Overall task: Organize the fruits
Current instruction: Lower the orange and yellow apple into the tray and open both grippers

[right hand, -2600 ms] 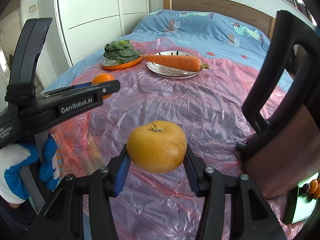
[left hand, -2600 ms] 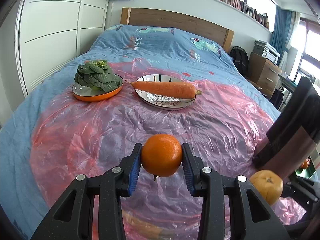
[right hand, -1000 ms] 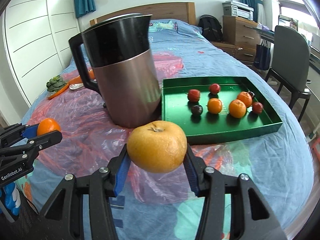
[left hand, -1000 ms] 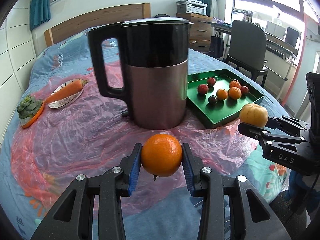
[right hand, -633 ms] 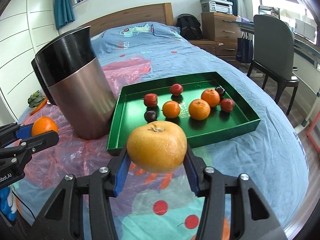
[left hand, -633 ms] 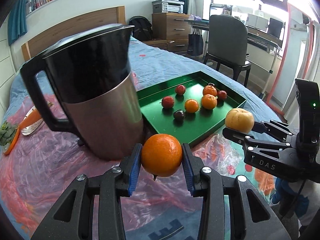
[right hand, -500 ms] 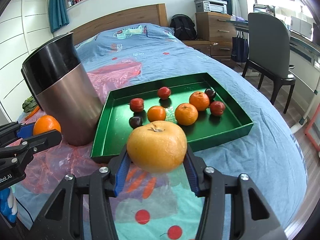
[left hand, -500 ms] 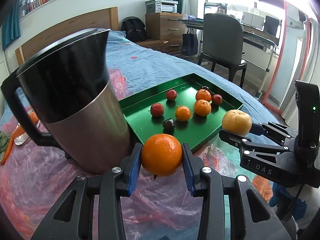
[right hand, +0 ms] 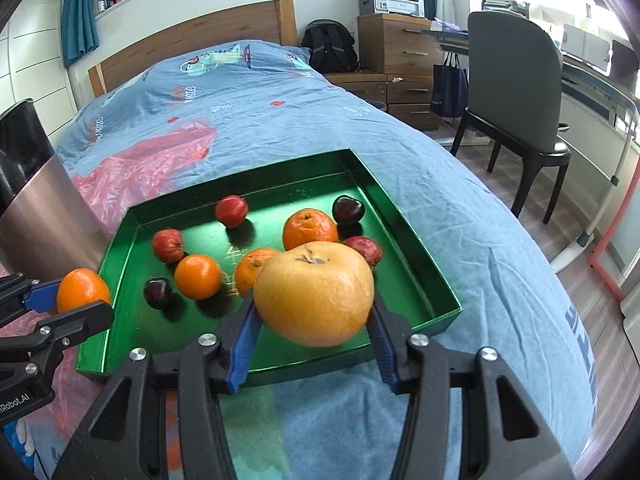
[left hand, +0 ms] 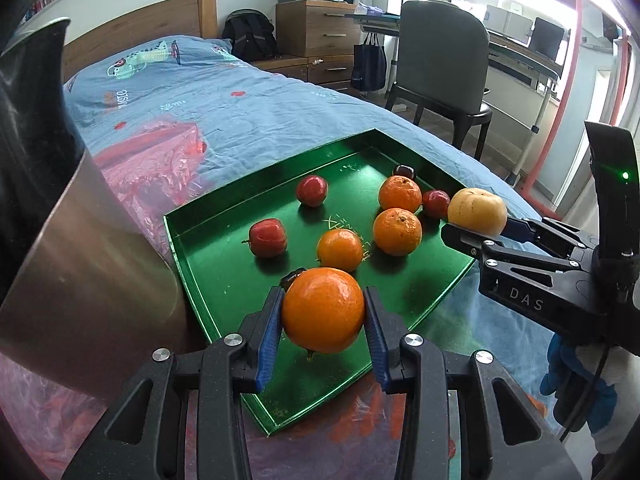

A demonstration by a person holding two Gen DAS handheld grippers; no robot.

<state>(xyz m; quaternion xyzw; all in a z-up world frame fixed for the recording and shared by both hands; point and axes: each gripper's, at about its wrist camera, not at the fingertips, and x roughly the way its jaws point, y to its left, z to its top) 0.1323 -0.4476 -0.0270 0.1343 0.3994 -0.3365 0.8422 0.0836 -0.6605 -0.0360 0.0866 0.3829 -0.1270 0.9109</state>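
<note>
Since the earlier frames you have swung both grippers away from the kettle and the vegetable plates; the green tray now fills both views, closer and lower than half a second ago. Your left gripper is clamped on an orange, poised above the tray's near edge. Your right gripper stands wider, its pads pressed on a larger yellow fruit, above the tray's near right part. Neither fruit is set down yet. In my judgement the task is well along: three oranges, three red fruits and two dark ones already lie in the tray, with these two left to place. The tray rests on a blue bedcover, partly on pink plastic sheeting. Beyond stand a headboard, chair, desk and drawers.
</note>
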